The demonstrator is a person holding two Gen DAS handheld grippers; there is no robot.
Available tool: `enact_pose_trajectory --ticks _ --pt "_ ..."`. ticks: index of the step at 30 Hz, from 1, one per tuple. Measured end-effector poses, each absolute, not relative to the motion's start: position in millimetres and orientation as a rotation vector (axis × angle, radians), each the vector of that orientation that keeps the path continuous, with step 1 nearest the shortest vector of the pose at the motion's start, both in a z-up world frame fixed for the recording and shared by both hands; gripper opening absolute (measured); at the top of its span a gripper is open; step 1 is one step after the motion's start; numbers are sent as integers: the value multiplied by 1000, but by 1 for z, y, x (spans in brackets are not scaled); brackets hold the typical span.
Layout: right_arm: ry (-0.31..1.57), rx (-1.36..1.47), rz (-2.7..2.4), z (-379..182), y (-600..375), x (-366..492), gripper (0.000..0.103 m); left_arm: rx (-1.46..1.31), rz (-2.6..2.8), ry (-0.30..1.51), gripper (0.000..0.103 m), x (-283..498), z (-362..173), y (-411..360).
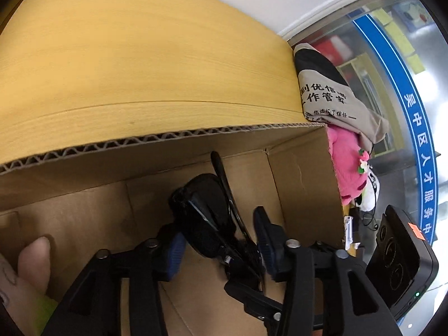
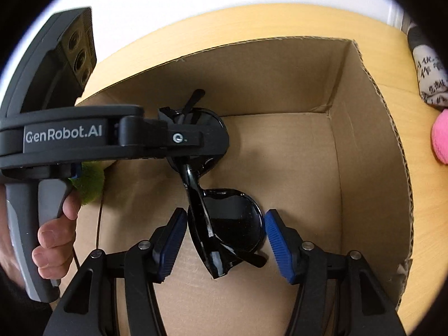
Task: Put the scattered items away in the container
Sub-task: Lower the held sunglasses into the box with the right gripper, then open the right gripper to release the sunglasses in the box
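Black sunglasses [image 2: 224, 224] hang inside the open cardboard box [image 2: 364, 145], above its floor. Both grippers are in the box. My left gripper [image 1: 219, 240] has its blue pads on either side of one lens [image 1: 204, 210]; from the right wrist view it [image 2: 196, 140] comes in from the left and covers that lens. My right gripper [image 2: 225, 238] stands around the other lens, the left pad touching the frame, the right pad at its rim.
The box stands on a yellow wooden table [image 1: 140, 64]. A pink plush toy [image 1: 348, 165] and a printed grey cloth bag [image 1: 327, 92] lie to the right of the box. A green fuzzy item [image 2: 91, 182] sits under the left gripper.
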State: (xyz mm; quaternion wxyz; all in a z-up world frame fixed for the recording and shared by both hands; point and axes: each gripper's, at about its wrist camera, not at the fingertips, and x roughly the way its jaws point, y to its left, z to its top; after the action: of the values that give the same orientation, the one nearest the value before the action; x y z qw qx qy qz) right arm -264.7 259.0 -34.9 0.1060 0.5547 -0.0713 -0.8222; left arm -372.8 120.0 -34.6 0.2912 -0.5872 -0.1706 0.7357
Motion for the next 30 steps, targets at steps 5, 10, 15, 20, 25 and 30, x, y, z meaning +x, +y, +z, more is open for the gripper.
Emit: enact_pose_trajectory --ticks 5,10,15,20,25,30 --pt "-170 1582 -2430 -29 256 -248 60 -1531 2020 -407 73 -362 -13 120" --pt "-94 1472 -2496 8 253 -214 65 -1438 2080 -320 75 -333 30 117" --pt "-5 1328 -2556 50 252 -153 70 -1304 2180 -235 79 -277 87 99" --pt "24 1187 -2641 74 265 -82 77 -1110 2378 -179 97 -193 140 68" --pt "41 1124 -2688 97 249 -47 77 -939 2652 -99 103 -96 167 50" --pt "73 1110 -2710 104 247 -2 77 -832 2769 -42 103 -14 172 41"
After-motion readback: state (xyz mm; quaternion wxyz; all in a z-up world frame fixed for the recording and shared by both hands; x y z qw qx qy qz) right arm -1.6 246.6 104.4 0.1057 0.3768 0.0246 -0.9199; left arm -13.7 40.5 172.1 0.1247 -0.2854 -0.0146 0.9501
